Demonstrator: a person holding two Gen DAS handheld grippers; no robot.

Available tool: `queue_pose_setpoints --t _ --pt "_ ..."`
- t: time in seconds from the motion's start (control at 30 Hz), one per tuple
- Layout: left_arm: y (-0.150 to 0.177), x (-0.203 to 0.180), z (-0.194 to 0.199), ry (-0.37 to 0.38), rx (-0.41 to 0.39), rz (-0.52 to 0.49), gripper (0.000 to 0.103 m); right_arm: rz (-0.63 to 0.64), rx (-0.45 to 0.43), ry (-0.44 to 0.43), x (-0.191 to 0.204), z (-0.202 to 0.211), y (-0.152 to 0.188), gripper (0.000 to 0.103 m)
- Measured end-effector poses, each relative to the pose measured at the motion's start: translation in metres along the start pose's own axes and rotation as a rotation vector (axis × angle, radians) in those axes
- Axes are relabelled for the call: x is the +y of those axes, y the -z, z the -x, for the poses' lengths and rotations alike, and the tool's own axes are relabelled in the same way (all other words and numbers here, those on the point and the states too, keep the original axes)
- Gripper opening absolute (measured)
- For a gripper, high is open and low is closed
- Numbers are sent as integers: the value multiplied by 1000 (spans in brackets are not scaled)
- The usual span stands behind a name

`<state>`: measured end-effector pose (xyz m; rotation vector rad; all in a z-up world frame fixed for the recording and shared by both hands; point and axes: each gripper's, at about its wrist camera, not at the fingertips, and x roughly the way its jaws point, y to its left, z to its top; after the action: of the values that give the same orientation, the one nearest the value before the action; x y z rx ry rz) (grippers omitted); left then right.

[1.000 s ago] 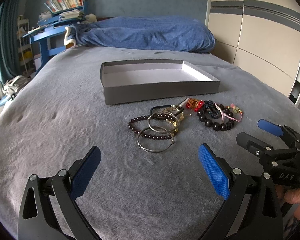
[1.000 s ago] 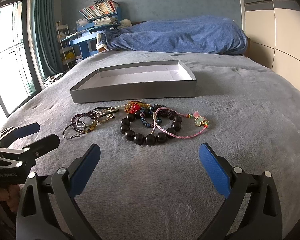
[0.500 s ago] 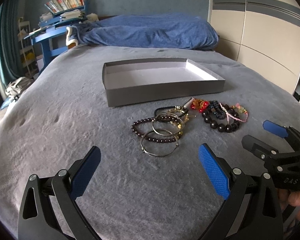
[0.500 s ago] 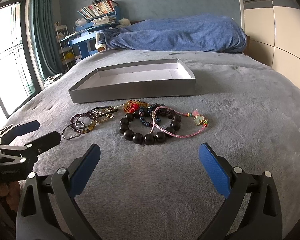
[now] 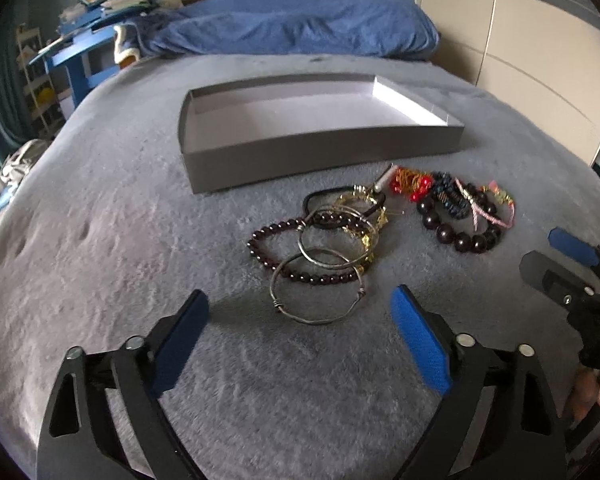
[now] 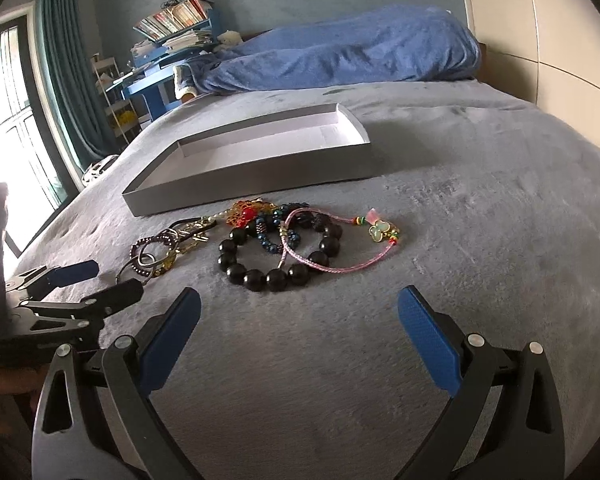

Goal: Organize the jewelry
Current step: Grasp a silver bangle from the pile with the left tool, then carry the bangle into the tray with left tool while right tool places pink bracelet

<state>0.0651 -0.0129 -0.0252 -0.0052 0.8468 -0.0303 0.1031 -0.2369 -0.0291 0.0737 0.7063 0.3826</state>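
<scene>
Ahead of the left gripper [image 5: 300, 320], on the grey plush bedspread [image 5: 100, 240], lies a plain silver wire bangle [image 5: 317, 289], just beyond the fingertips and not touched by either blue pad. Its jaws have just been closing a little yet stand well spread, with nothing between them. Behind the bangle, overlapping it, sit a second silver ring, a strand of small dark garnet-coloured beads [image 5: 300, 254] and some gold chain with a black hair tie. Farther off past that pile rests the shallow grey cardboard box lid [image 5: 320, 148], open side up and empty inside.

Off to the right of the left fingers, the right gripper [image 6: 298, 330] hovers above the bedspread with its jaws wide apart and nothing between them. Straight ahead of its tips, a little apart, lies a bracelet of large glossy black beads [image 6: 278, 258], crossed by a pink braided cord with a pale clover charm [image 6: 340, 254] and a blue beaded band; a red and gold trinket sits just behind, near the box wall.
</scene>
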Motion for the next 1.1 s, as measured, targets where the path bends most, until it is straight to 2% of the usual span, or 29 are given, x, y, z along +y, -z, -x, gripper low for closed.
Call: queue_pose_setpoints --t 0.03,0.13,0.17,0.2,0.57,0.67,0.77,0.83,0.87,0.93,1.07,1.1 --pt "-1 -1 -2 -3 10 -8 85 6 4 6 -1 0 -1 98" --pt "-2 -1 -5 -13 22 -18 68 12 19 20 -5 -4 -5 98" --pt "-2 -2 -5 -15 22 -24 57 13 27 26 -8 -6 -7 98" --pt "-2 -2 -5 -17 21 -29 52 10 36 29 -12 -8 -10 98" --pt "5 20 11 33 4 52 52 -82 89 5 -46 -22 -29 98" --pt "10 29 17 48 2 77 52 -103 84 10 -53 -24 -36 93" --pt "12 37 23 49 -11 96 52 -95 96 25 -59 -31 -47 85" --pt "10 41 27 47 -22 111 52 -77 116 37 -61 -39 -52 73" --pt "9 42 28 47 -26 116 52 -68 130 40 -62 -44 -54 70" --pt "5 44 30 47 -36 122 52 -48 160 43 -62 -53 -55 56" --pt "-7 43 31 48 -53 122 52 20 207 49 -56 -66 -51 35" --pt "-10 43 31 49 -57 121 52 31 207 44 -55 -66 -51 25"
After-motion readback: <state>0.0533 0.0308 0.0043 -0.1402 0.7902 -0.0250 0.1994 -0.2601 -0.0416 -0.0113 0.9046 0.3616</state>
